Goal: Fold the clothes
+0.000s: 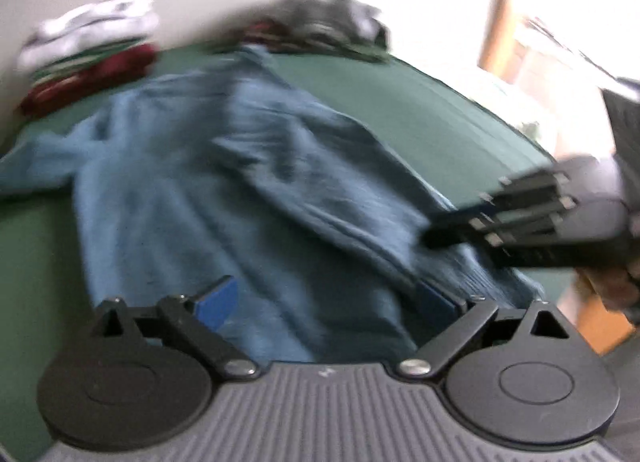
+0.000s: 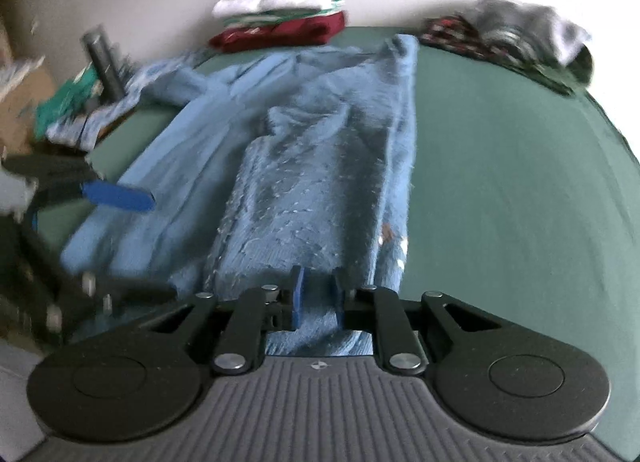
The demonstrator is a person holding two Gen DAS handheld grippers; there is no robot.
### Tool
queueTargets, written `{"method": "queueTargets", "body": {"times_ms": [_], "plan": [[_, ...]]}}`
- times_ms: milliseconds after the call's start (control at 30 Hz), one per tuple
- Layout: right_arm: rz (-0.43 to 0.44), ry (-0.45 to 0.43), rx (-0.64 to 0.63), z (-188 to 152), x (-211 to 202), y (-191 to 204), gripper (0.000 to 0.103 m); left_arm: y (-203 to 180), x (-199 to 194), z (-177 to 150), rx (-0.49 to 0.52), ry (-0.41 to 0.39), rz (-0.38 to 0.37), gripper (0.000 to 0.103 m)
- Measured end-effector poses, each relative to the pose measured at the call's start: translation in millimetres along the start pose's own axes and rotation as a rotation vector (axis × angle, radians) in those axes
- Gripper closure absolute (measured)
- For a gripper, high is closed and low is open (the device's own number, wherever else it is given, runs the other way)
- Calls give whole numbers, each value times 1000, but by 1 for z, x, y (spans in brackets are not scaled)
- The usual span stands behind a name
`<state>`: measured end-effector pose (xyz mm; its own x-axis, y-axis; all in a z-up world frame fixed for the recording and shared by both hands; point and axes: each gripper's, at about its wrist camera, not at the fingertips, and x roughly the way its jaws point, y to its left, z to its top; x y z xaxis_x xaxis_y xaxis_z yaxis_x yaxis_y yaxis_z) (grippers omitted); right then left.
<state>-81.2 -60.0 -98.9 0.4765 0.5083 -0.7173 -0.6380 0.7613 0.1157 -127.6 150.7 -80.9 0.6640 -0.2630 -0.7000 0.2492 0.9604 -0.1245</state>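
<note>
While the right gripper (image 2: 318,296) is pinching the blue sweater (image 2: 304,166) hem, we're keeping it taut; left gripper (image 1: 332,302) jaws are spread, nothing held.

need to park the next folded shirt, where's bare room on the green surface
The widest bare stretch of green surface lies right of the blue sweater, bordered at the back by the jumbled clothes pile. The middle is crowded by the sweater, with the folded stack behind it and clutter off the left edge.
</note>
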Motion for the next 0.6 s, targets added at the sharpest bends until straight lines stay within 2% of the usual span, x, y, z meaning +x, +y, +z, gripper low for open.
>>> {"method": "queueTargets", "body": {"times_ms": [67, 167, 200, 267, 300, 333, 400, 467, 500, 533, 567, 600], "plan": [[18, 24, -31, 10, 1, -1, 82, 4, -5, 0, -58, -23, 86, 7], [71, -40, -47, 23, -2, -5, 80, 16, -14, -4, -118, -48, 247, 8], [85, -51, -64, 28, 2, -4, 78, 23, -18, -6, -143, -47, 292, 11], [98, -53, -106, 37, 16, 1, 77, 41, -23, -7, -197, -21, 378, 34], [104, -54, -126, 41, 22, 4, 77, 50, -27, -6, -217, -8, 417, 51], [127, -51, -144, 48, 28, 8, 77, 59, -31, -6, -237, 5, 456, 55], [193, -44, -174, 66, 39, 18, 77, 78, -43, -5, -278, -13, 508, 54], [256, -50, -201, 89, 47, 30, 73, 97, -59, -2, -321, -46, 549, 70], [283, -54, -214, 103, 52, 36, 72, 107, -63, 1, -330, -49, 567, 88], [306, -58, -222, 117, 58, 43, 68, 117, -67, 5, -335, -49, 584, 94], [327, -62, -229, 131, 65, 50, 56, 128, -70, 8, -345, -52, 597, 96], [340, -65, -243, 143, 73, 59, 49, 138, -73, 11, -357, -56, 609, 95]]}}
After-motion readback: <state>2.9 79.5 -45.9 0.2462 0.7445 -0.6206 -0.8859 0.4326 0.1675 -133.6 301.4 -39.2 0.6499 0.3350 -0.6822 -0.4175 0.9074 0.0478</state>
